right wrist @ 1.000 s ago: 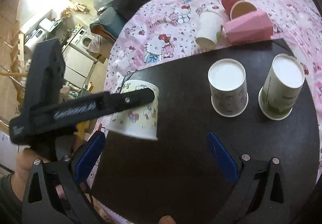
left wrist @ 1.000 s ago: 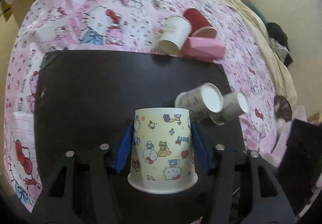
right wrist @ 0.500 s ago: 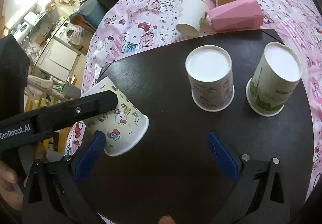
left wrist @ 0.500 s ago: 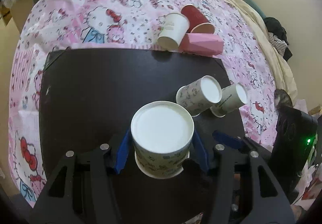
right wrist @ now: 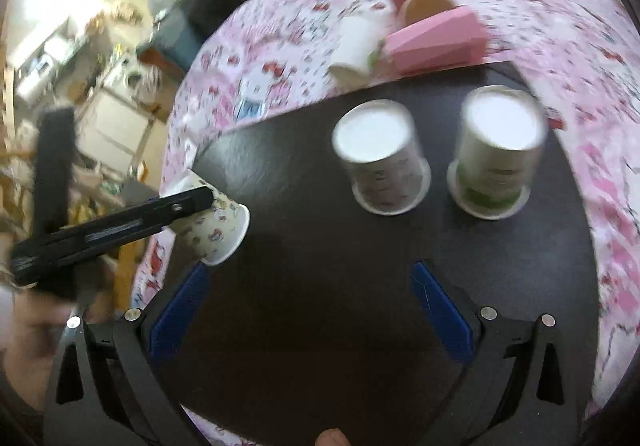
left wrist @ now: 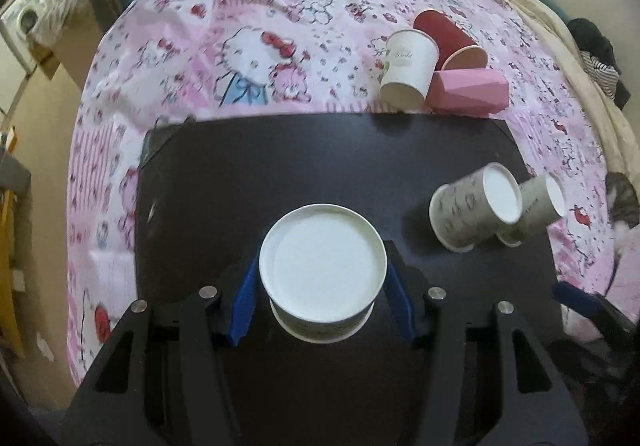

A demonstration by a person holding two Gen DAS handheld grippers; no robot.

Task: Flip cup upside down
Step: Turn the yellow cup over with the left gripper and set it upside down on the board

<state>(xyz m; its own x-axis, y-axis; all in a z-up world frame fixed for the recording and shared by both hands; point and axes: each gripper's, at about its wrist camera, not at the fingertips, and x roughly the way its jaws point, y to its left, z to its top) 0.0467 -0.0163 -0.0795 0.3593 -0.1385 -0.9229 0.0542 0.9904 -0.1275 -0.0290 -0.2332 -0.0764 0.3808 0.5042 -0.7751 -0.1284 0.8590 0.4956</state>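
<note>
A paper cup with cartoon prints [left wrist: 322, 266] sits between the blue pads of my left gripper [left wrist: 322, 288], which is shut on it. Its white base faces the camera and its rim points down at the black board [left wrist: 280, 165]. In the right wrist view the same cup [right wrist: 218, 232] hangs tilted over the board's left edge, rim toward the board, with a black finger [right wrist: 180, 205] of the left gripper across it. Whether the rim touches the board I cannot tell. My right gripper [right wrist: 308, 274] stands open over bare board with nothing between its pads.
Two cups stand upside down on the board's right part [right wrist: 380, 157] [right wrist: 496, 149]. Behind the board, on the pink printed bedcover [left wrist: 260, 45], lie a white cup [left wrist: 408, 65], a red cup [left wrist: 448, 33] and a pink box [left wrist: 468, 91]. A hand [right wrist: 24, 318] holds the left gripper.
The left gripper has tipped further downward, so the cup's base has turned toward its camera instead of its printed side. In the right wrist view the cup has come down toward the board.
</note>
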